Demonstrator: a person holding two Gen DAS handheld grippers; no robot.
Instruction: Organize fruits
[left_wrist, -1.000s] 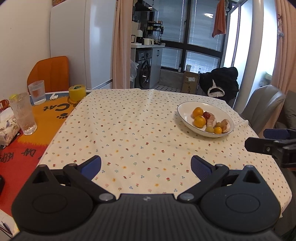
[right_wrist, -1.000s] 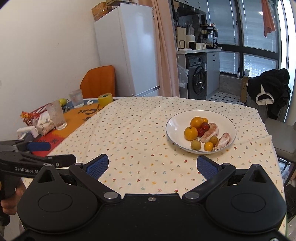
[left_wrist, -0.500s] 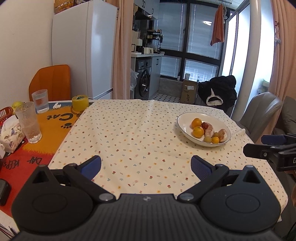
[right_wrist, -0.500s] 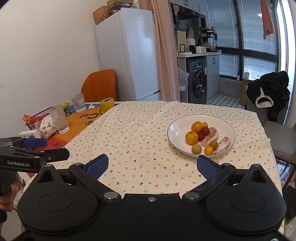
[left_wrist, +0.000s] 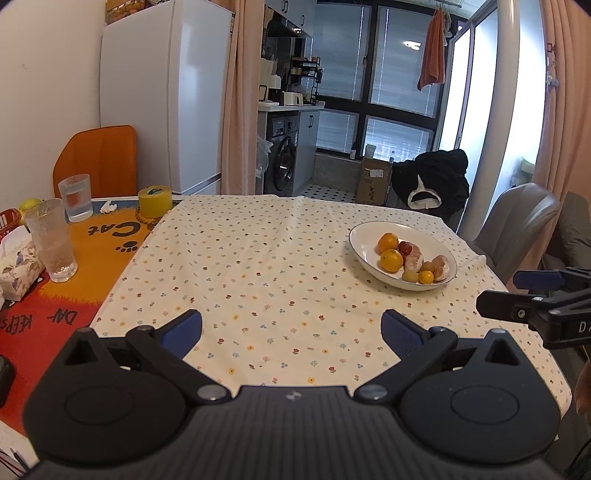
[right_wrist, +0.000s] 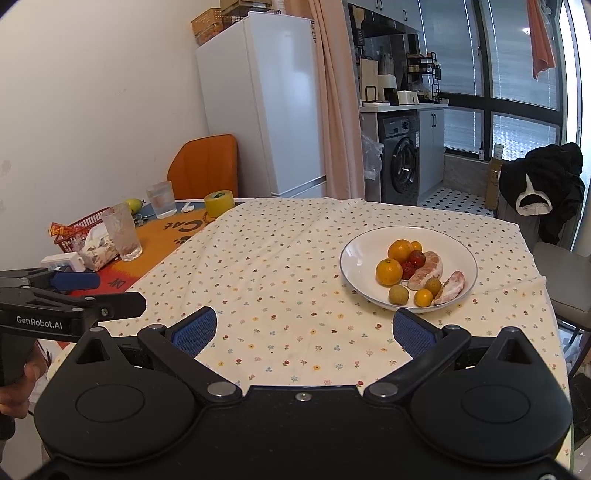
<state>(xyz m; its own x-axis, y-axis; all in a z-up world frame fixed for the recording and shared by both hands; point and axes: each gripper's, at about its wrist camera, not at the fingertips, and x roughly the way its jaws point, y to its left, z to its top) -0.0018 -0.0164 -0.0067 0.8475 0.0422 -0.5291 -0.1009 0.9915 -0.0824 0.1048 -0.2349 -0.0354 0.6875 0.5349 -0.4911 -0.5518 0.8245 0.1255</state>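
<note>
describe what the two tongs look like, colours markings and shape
Both tongs match. The left tongs and right tongs have matte black bodies with two round discs, black linkage arms on silver pivot bolts, and ribbed blue pads on the fingertips. Seen from the right wrist camera, the left one has white "GenRobot.AI" lettering on its side. No cables or sleeves are visible.
</note>
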